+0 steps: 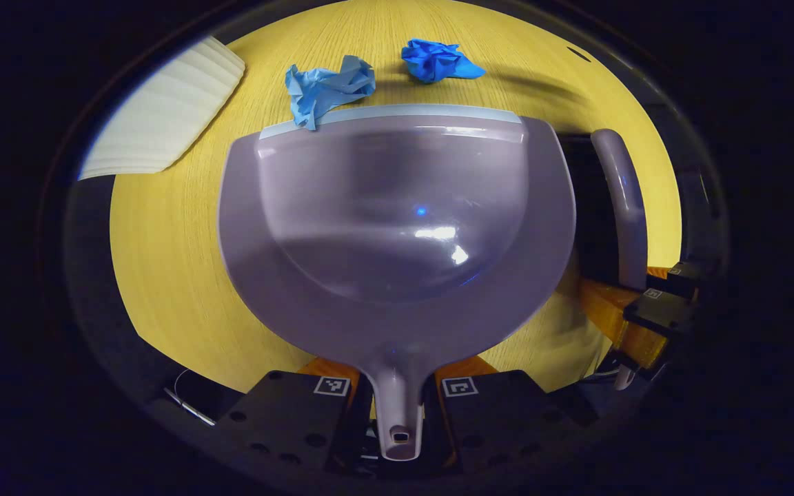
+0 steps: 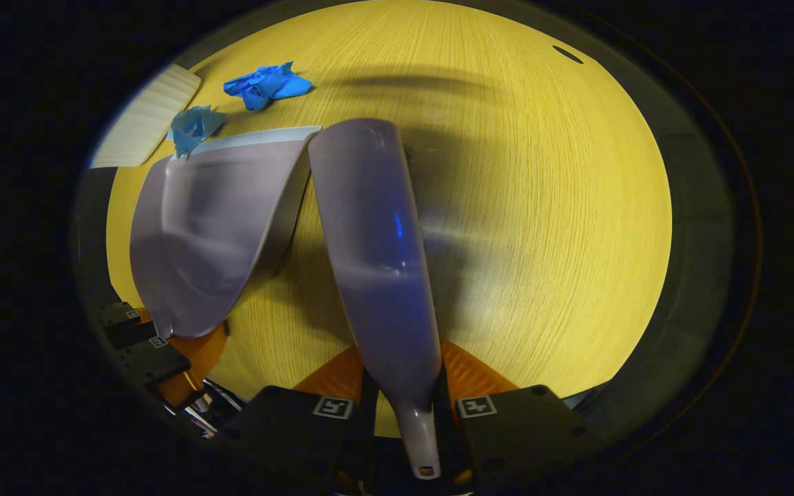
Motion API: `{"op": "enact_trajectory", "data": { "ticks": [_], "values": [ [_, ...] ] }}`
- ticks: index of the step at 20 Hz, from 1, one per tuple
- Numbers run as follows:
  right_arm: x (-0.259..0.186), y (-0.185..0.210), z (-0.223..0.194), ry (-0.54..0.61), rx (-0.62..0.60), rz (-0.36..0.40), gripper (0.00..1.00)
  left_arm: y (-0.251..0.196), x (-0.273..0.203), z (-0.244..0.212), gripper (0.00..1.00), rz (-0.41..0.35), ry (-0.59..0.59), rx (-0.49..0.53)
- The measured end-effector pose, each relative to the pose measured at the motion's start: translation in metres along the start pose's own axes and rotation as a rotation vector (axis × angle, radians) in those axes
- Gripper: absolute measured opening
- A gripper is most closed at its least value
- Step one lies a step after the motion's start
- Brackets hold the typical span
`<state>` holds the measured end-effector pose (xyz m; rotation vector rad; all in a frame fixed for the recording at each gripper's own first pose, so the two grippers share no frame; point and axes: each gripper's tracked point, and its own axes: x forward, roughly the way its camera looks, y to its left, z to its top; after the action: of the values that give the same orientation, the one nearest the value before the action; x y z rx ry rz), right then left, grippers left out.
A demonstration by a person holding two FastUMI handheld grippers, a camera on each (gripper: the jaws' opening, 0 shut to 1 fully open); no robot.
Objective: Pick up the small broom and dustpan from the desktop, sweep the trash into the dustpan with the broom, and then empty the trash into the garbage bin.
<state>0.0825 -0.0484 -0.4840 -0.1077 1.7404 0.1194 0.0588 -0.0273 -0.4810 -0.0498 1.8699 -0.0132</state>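
Two crumpled paper balls lie on the far side of the table (image 1: 176,275): the pale ball (image 1: 328,86) touches the dustpan (image 1: 397,227) lip, the darker ball (image 1: 438,60) lies just beyond. Left gripper (image 1: 397,406) pinches the dustpan handle; right gripper (image 2: 414,420) pinches the broom (image 2: 376,262), held just right of the dustpan.

**Both grippers clamped, side by side**

Left gripper (image 1: 397,396) is closed tight on the dustpan handle (image 1: 397,406), both fingers pressing its sides, pointing forward over the table. Right gripper (image 2: 407,410) is squeezed onto the broom handle (image 2: 419,427), fingers on either side. In the left gripper view the right gripper sits just off to the right, level alongside.
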Motion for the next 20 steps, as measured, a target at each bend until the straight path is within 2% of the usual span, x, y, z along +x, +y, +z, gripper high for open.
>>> {"op": "enact_trajectory", "data": {
  "ticks": [3,4,5,6,10,11,17,20],
  "values": [
    [0.001,0.008,0.002,-0.018,-0.007,0.034,0.3,0.0,0.001,0.001,0.3,-0.017,-0.01,0.007],
    [0.0,0.009,0.001,-0.029,-0.014,0.038,0.19,0.003,0.0,0.0,0.3,-0.016,-0.01,0.02],
    [-0.002,0.011,0.003,-0.034,-0.028,0.045,0.25,0.005,0.0,0.0,0.3,-0.015,-0.013,0.029],
    [-0.004,0.013,0.006,-0.051,-0.032,0.05,0.21,0.007,-0.002,-0.001,0.29,-0.02,-0.018,0.038],
    [-0.015,0.021,0.013,-0.092,-0.049,0.082,0.2,0.016,-0.011,0.0,0.31,-0.024,-0.068,0.096],
    [-0.018,0.02,0.015,-0.099,-0.047,0.084,0.2,0.017,-0.011,0.0,0.28,-0.03,-0.076,0.092],
    [-0.043,-0.002,0.041,-0.185,-0.043,0.039,0.2,0.023,-0.014,-0.002,0.27,-0.094,-0.115,0.077],
    [-0.063,-0.01,0.075,-0.265,-0.091,0.01,0.2,0.03,-0.02,0.001,0.27,-0.104,-0.141,0.094]
  ]
}}
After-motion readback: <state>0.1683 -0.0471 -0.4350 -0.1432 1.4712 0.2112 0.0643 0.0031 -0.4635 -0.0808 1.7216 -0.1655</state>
